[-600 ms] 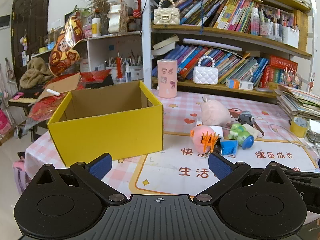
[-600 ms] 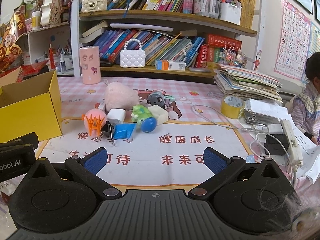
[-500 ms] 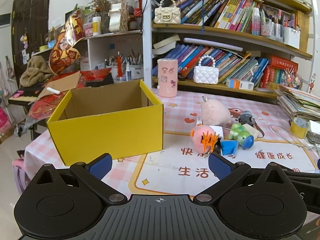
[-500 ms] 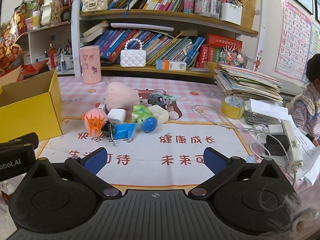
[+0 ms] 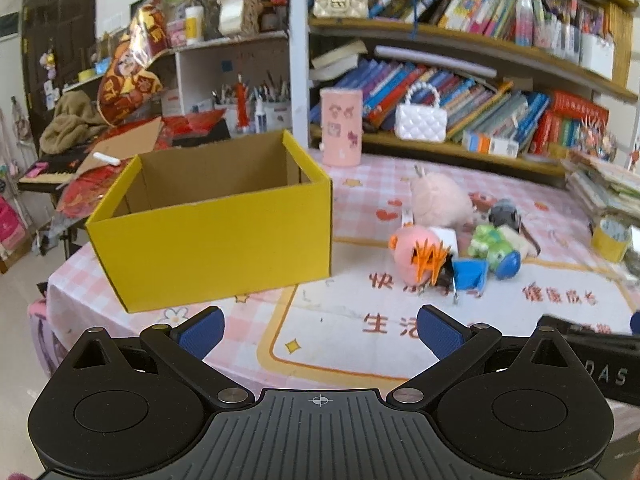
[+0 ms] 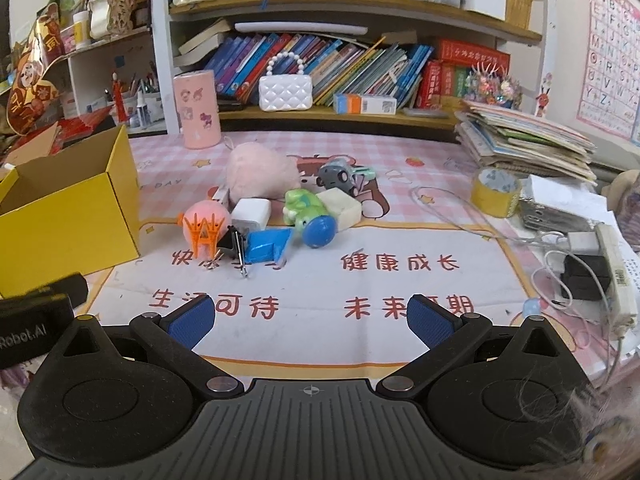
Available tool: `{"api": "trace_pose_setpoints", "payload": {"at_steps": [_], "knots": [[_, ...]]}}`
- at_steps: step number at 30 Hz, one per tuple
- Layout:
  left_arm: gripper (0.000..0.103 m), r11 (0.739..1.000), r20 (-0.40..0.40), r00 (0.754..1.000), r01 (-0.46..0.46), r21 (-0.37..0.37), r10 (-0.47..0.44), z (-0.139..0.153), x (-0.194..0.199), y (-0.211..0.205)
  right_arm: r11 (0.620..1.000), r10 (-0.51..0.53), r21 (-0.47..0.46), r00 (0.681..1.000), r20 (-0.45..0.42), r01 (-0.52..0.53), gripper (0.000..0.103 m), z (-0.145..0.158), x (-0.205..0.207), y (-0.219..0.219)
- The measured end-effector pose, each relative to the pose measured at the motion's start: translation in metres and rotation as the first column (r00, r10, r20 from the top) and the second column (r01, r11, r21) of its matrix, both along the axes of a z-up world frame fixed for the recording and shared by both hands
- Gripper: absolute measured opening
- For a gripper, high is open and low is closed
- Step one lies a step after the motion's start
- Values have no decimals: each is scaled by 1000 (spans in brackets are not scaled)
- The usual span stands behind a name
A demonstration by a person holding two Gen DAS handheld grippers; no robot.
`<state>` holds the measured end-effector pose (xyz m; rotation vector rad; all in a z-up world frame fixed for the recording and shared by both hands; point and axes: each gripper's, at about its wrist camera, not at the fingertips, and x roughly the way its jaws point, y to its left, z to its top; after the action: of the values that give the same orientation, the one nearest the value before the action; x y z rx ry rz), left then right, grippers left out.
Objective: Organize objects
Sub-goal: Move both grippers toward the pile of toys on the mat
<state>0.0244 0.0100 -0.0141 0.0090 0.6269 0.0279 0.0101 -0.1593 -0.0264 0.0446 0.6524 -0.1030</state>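
Left wrist view: almost nothing has changed since a moment ago, so sorting has not begun. The left hand-held gripper (image 5: 319, 330) stands fully open and empty, near the empty yellow box (image 5: 212, 240) on the table (image 5: 360, 184).

Right wrist view: the right hand-held gripper (image 6: 308, 322) is also wide open, holding nothing. The toy pile (image 6: 272, 216) lies ahead, beside the box; cables (image 6: 560, 248) lie at the right.

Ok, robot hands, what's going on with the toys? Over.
Left gripper open, empty. Right gripper open, empty. Toys piled on the mat, none in the yellow box. Nothing in the way.
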Motion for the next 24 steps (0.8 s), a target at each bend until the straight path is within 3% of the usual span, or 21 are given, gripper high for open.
{"api": "trace_pose_setpoints", "payload": {"at_steps": [5,10,16,20,24], "knots": [[103,1000,-43,999,13,20,-13,-8,12,-6,1000,16,7,999,-29,-15,103,-6,17,-7],[103,1000,-50,999,22,-4,-22,-9,29,-13,999,22,42,999,-46,-20,97,-10,39,-20],[103,1000,-32,999,23,-5,-23,-8,50,-29,998,61,38,997,-52,-59,78,-14,73,-34],[103,999,-64,997,33,-30,-35,-9,72,-40,994,105,41,992,-62,-103,50,-19,102,-46],[103,1000,-79,997,7,-8,-7,-12,89,-52,985,166,49,984,-68,-163,37,-25,130,-56]]}}
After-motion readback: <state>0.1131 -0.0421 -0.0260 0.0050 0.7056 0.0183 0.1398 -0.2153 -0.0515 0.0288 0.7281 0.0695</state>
